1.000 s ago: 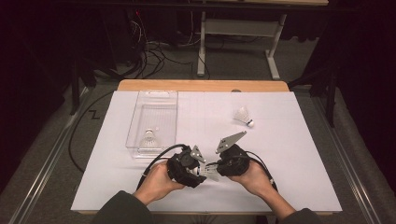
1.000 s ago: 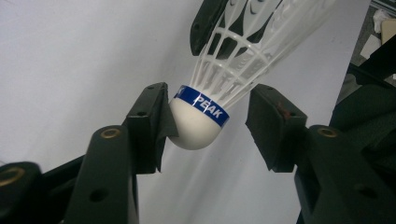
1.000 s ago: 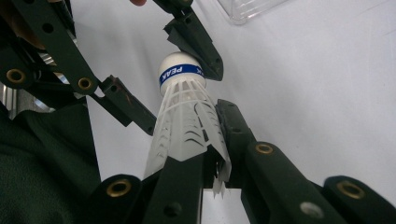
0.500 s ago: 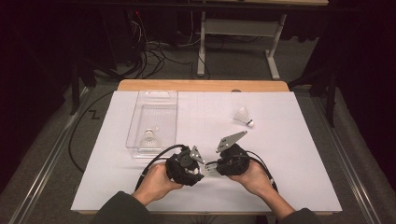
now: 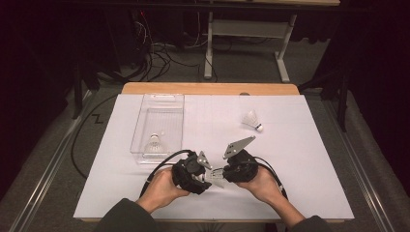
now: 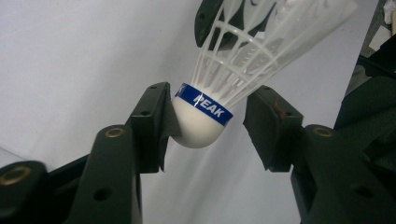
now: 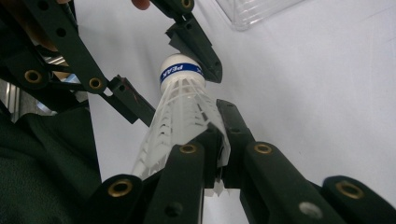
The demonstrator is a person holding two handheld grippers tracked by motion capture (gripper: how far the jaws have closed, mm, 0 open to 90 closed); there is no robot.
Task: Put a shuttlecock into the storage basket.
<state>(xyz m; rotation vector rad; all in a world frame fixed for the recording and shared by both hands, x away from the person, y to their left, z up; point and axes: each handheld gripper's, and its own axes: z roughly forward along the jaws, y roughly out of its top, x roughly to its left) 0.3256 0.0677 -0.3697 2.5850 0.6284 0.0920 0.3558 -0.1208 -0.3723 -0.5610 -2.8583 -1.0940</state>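
Near the table's front edge, the right gripper (image 7: 212, 154) pinches the white plastic shuttlecock (image 7: 180, 105) by its skirt. The left gripper (image 6: 210, 126) is open around its round cork; its jaws have just been opening. Next, the left must squeeze the cork before the right lets go.

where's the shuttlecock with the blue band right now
In the high view the shuttlecock sits between the two grippers near the table's front edge: the right gripper clamps its skirt, and its cork lies between the left gripper's open jaws.
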